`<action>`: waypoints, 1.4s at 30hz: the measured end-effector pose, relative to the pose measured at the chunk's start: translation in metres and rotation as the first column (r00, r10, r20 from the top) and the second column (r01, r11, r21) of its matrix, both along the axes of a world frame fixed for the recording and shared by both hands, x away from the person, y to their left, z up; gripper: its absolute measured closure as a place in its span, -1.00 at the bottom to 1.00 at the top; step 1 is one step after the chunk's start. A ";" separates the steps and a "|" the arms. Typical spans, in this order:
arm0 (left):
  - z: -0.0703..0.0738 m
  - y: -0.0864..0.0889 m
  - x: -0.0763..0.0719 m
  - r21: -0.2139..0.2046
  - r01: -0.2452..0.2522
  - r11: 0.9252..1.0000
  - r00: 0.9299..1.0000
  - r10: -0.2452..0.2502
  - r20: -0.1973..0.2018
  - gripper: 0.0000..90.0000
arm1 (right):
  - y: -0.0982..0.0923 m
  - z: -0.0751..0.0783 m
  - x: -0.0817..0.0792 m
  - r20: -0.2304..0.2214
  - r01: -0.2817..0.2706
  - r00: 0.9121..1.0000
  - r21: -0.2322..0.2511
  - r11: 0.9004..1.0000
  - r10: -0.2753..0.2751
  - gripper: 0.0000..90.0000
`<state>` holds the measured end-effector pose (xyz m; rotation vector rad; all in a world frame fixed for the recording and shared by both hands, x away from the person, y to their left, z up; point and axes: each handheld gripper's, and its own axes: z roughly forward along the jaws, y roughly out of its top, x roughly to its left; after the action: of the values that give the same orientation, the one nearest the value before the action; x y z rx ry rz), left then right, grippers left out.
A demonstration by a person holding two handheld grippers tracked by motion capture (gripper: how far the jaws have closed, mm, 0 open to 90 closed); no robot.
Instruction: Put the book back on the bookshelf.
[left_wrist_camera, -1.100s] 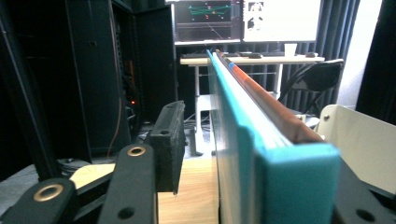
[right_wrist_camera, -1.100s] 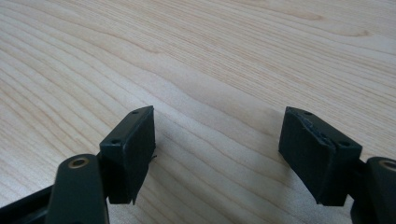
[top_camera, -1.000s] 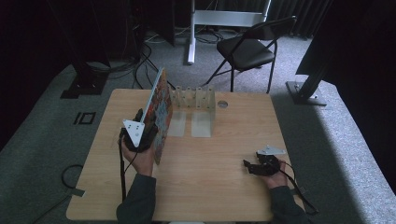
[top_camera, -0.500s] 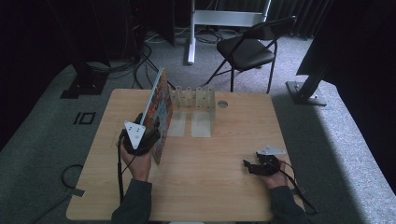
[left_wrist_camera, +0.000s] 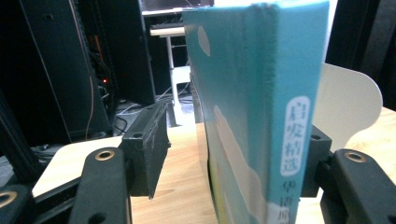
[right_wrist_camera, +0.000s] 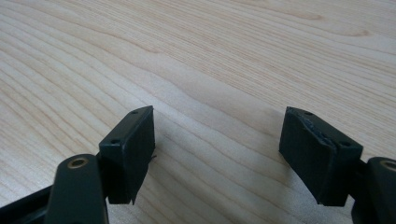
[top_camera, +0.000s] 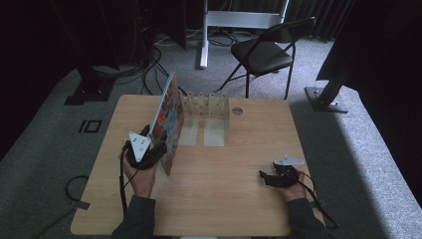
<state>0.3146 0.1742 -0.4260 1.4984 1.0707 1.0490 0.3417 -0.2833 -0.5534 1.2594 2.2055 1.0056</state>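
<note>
Book (top_camera: 168,119) standing upright on edge on worktop (top_camera: 239,199), left of middle, leaning slightly, far end reaching clear rack (top_camera: 209,105) with upright dividers near back edge. Spine (left_wrist_camera: 280,116) teal with white label of printed characters, facing left gripper camera. Left gripper (top_camera: 155,155) sitting at near end of book, straddling it, jaws having just been opening: left pad (left_wrist_camera: 147,149) now standing clear of cover with visible gap, right pad (left_wrist_camera: 314,158) lying just beside or against other cover, can't tell which. Spread, not pinching. Person's left hand (top_camera: 142,172) wrapping gripper body, grey three-cornered plate (top_camera: 140,144) on top, cable (top_camera: 122,184) trailing toward near edge. Right gripper (top_camera: 266,178) resting low on worktop at near right corner, well apart from book, jaws spread wide with bare wood grain between them in right gripper view. Round hole (top_camera: 237,111) in worktop right of rack. Folding chair (top_camera: 263,52) standing on carpet beyond worktop.
</note>
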 end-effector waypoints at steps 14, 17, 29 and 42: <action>-0.004 0.008 -0.009 0.021 0.038 0.999 0.999 -0.038 -0.018 -0.10 | 0.000 0.000 0.000 -0.001 0.002 1.000 -0.002 1.000 -0.002 -0.43; -0.006 0.012 -0.014 0.022 0.048 0.999 0.999 -0.047 -0.025 -0.10 | 0.000 0.000 0.000 -0.002 0.003 1.000 -0.001 1.000 -0.003 -0.44; -0.012 0.018 -0.026 0.017 0.094 0.995 0.995 -0.093 -0.048 -0.09 | 0.000 0.000 0.000 -0.003 0.004 1.000 -0.003 1.000 -0.004 -0.46; -0.031 0.023 -0.034 0.006 0.149 0.989 0.985 -0.148 -0.084 -0.03 | 0.000 0.000 0.000 -0.003 0.005 1.000 -0.003 1.000 -0.005 -0.46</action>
<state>0.2804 0.1975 -0.4574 1.6175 0.9945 0.8972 0.3420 -0.2833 -0.5534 1.2650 2.2045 0.9990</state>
